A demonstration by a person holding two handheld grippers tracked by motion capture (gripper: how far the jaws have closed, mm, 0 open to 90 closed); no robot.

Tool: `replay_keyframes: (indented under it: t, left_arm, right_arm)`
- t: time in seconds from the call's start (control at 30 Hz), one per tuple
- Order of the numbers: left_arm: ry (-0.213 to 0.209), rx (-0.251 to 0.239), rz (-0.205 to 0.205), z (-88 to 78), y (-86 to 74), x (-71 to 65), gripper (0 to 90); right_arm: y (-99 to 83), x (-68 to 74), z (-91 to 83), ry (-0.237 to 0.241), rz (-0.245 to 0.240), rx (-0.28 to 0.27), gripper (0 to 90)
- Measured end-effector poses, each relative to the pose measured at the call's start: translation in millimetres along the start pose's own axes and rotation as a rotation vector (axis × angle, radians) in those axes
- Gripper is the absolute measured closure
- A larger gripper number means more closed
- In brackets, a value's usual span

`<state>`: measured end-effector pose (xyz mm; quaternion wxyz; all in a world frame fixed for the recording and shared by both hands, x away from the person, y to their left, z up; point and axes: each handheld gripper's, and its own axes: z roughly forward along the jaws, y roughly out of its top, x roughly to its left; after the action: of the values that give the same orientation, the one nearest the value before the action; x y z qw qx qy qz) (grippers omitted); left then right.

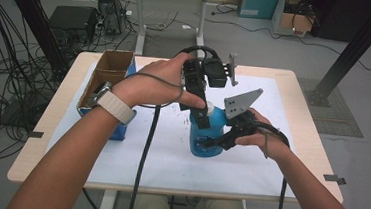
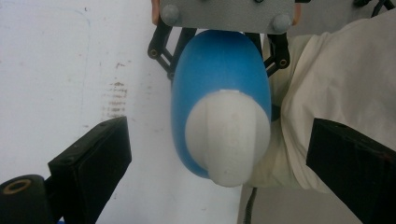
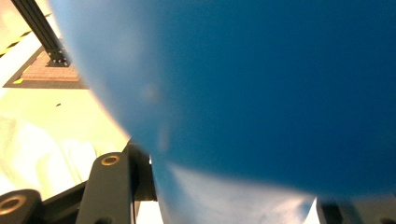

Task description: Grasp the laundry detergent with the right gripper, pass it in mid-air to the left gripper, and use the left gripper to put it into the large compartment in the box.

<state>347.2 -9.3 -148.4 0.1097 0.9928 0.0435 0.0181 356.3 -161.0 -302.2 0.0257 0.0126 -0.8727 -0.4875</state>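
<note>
- A blue bottle (image 1: 205, 136) with a white cap (image 1: 207, 106) stands upright near the middle of the white mat (image 1: 249, 159) on the table (image 1: 302, 96); its long axis runs straight up, cap at the top.
- The right gripper (image 1: 209, 142) comes in from the bottle's right side and is clamped on the blue body low down; in the right gripper view the blue wall (image 3: 261, 93) sits hard against the camera, with one black jaw beside it.
- The left gripper (image 1: 201, 115) hangs directly above the cap, pointing down along the bottle's axis; in the left gripper view its jaws stand wide apart on either side of the cap (image 2: 228, 137), touching nothing.
- The cap lies dead ahead of the left gripper, between its jaws, so that hand is the nearer one to it; my reading is that closing on the cap is the next move, with the right gripper steadying the body.
- A brown cardboard box (image 1: 106, 75) sits at the mat's left edge, well apart from the bottle.
</note>
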Motion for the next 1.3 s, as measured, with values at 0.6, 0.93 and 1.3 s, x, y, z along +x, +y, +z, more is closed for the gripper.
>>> replay_keyframes:
  t: [0.6, 0.93, 1.3]
  left_arm:
    - [0.002, -0.007, 0.000, -1.2, 0.9, 0.0, 7.0]
    - [-0.004, -0.029, -0.002, 0.8, 0.8, -0.1, 7.0]
    - [-0.003, -0.027, 0.001, 0.9, 1.4, 0.2, 7.0]
  right_arm:
    - [-0.5, 0.2, -2.2, 0.000, 0.015, -0.008, 43.0]
    - [-2.5, -0.1, -2.2, -0.011, 0.011, -0.014, 43.0]
    - [-3.1, -1.8, -2.6, -0.011, 0.003, -0.019, 43.0]
